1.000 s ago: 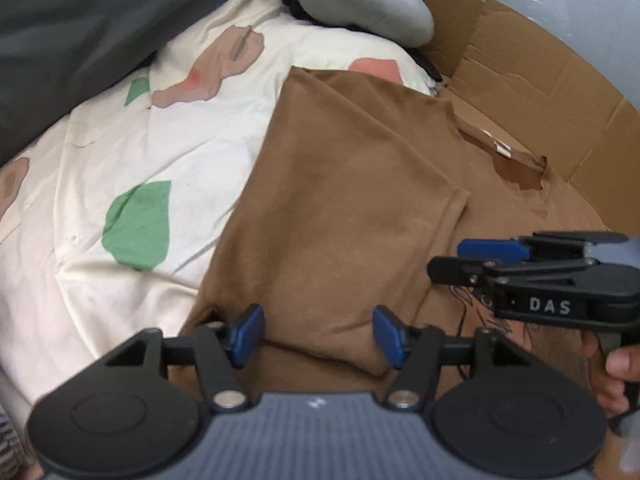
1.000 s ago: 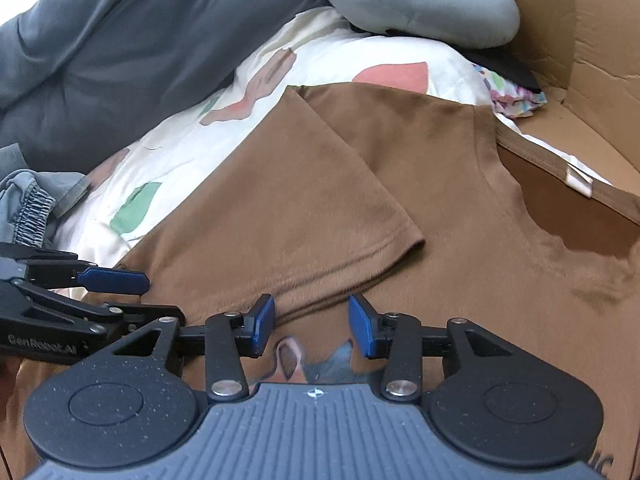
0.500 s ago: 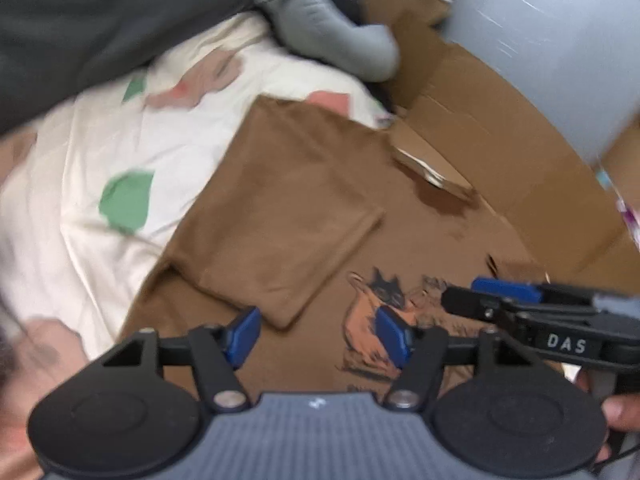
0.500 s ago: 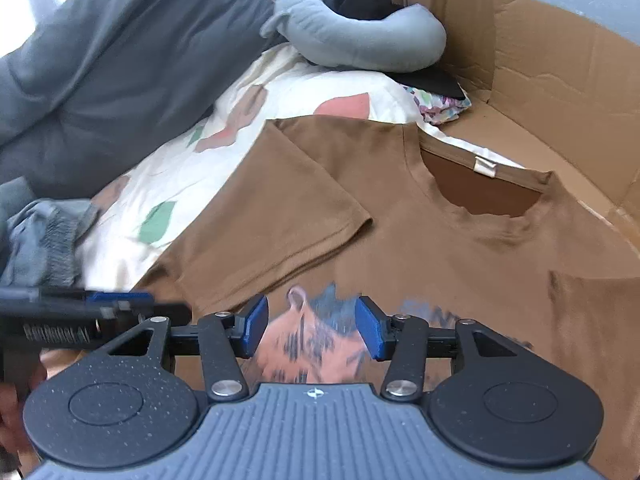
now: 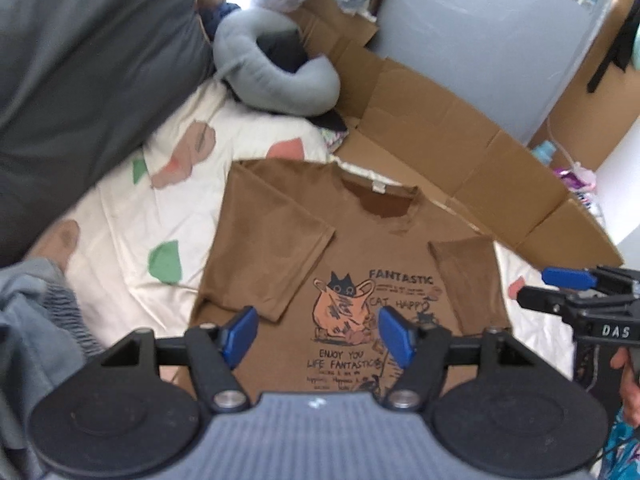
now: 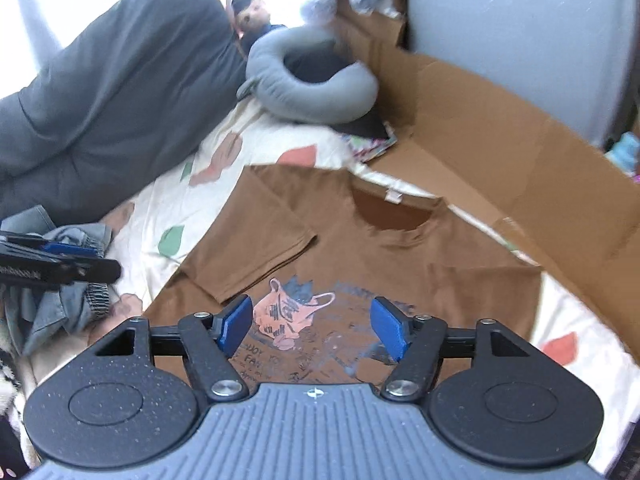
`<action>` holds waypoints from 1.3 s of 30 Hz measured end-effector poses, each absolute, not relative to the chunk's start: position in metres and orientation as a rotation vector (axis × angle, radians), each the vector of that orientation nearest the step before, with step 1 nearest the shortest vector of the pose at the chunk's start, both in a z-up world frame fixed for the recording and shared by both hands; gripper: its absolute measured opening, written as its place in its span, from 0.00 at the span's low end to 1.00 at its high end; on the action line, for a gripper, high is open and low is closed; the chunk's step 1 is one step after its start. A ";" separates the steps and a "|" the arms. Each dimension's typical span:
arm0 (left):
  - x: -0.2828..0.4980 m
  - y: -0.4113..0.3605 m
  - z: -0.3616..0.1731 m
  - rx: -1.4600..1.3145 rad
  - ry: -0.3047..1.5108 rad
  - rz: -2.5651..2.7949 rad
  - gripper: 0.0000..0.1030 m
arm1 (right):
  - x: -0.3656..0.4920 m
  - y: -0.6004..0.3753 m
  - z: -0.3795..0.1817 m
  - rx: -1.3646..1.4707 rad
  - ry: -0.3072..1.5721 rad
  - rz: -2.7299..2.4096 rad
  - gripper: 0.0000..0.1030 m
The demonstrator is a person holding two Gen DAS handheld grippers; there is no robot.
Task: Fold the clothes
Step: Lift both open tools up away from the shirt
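The shirt (image 5: 360, 256) lies face up on the bed (image 5: 120, 216), both sleeves folded in over the chest. My left tool (image 5: 316, 332) and right tool (image 6: 314, 324) hover above it, spread, holding nothing. The body's lengthwise folds look left to do.

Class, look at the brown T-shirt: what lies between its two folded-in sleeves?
On the T-shirt, the printed cat picture and lettering lie between the left sleeve and right sleeve, clearest in the left wrist view.
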State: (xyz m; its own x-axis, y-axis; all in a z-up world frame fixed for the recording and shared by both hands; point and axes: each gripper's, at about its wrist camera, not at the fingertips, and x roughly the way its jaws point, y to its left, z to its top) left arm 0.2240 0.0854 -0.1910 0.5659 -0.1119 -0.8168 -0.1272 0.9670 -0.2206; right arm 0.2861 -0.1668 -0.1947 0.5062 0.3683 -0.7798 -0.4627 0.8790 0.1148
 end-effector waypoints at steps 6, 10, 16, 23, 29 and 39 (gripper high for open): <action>0.207 0.085 -0.124 -0.233 0.948 0.007 0.68 | 0.265 -0.197 -0.134 -0.084 0.885 0.466 0.74; 0.195 0.085 -0.080 -0.213 0.927 0.009 0.70 | 0.256 -0.224 -0.087 -0.047 0.859 0.442 0.79; 0.180 0.080 -0.030 -0.170 0.934 -0.001 0.72 | 0.244 -0.263 -0.018 -0.064 0.834 0.425 0.80; 0.161 0.070 0.020 -0.124 0.946 -0.023 0.80 | 0.230 -0.306 0.052 -0.073 0.811 0.420 0.83; 0.142 0.077 0.030 -0.128 0.949 -0.012 0.82 | 0.213 -0.339 0.100 -0.068 0.780 0.400 0.84; 0.106 0.104 0.025 -0.159 0.949 0.041 0.82 | 0.181 -0.400 0.118 -0.084 0.790 0.393 0.84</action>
State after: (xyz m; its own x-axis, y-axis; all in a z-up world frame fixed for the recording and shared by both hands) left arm 0.1062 0.1037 0.0249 0.5828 -0.0352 -0.8118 -0.1043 0.9876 -0.1177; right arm 0.1807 -0.3998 0.1176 0.6351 0.3126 -0.7063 -0.3750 0.9242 0.0719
